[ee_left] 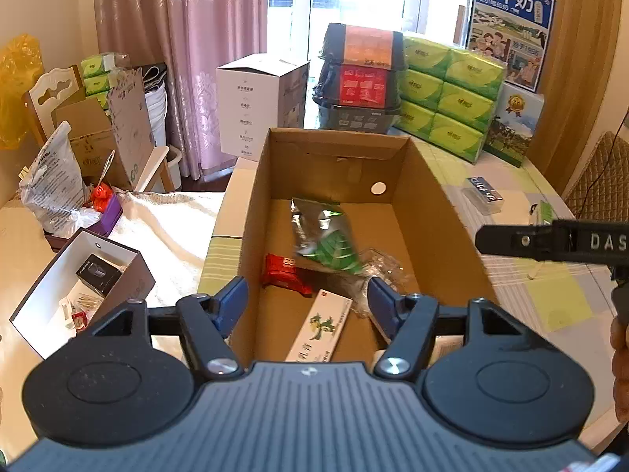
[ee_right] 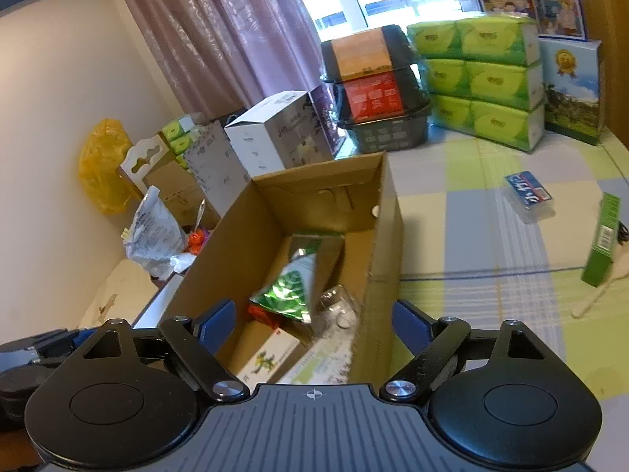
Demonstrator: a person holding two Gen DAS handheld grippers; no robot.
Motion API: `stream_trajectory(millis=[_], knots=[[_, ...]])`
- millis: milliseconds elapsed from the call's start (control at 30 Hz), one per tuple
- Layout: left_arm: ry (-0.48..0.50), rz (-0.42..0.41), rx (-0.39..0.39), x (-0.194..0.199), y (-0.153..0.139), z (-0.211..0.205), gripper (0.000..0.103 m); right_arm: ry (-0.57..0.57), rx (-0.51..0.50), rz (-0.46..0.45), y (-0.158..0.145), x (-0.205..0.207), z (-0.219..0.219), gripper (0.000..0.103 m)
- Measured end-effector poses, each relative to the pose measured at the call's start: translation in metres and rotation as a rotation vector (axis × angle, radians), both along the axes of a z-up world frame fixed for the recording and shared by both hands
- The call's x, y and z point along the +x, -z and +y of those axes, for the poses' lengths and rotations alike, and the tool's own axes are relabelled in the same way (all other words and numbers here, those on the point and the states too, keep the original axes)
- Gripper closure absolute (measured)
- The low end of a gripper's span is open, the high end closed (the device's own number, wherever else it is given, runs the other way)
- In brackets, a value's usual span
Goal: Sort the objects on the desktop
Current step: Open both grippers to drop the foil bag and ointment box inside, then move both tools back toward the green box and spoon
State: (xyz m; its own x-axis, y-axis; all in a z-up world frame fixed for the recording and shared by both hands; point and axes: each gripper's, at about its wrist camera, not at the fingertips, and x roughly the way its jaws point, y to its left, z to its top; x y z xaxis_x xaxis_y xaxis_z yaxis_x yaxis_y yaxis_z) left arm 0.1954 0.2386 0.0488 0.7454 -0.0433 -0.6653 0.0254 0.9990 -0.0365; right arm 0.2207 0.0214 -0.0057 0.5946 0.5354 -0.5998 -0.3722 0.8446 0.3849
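Observation:
An open cardboard box (ee_left: 428,212) (ee_right: 387,228) stands on the checked tablecloth. Inside lie a green foil packet (ee_left: 326,236) (ee_right: 293,287), a red packet (ee_left: 285,269), a long white carton (ee_left: 320,326) (ee_right: 267,360) and a crumpled clear wrapper (ee_left: 379,271) (ee_right: 340,310). My left gripper (ee_left: 308,301) hangs open over the box's near end, nothing between its fingers. My right gripper (ee_right: 314,324) is open above the box's right wall, empty. On the cloth to the right lie a blue card case (ee_left: 485,194) (ee_right: 528,192) and a green carton (ee_right: 601,240).
Stacked green tissue packs (ee_left: 452,94) (ee_right: 487,78), dark baskets (ee_left: 361,78) (ee_right: 377,86) and milk cartons (ee_left: 515,126) line the table's back. A white box (ee_left: 259,102) (ee_right: 275,133) stands behind the cardboard box. Left of the table is an open white box (ee_left: 78,287), bags and cartons.

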Motion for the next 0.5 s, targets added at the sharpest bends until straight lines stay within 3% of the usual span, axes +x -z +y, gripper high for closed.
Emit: stream_trajectory(millis=[500], knots=[[0.020,-0.037,-0.006,-0.035,-0.018,-0.039,0.009,0.051,-0.017,-0.039,-0.016,-0.041,-0.055,0.005]])
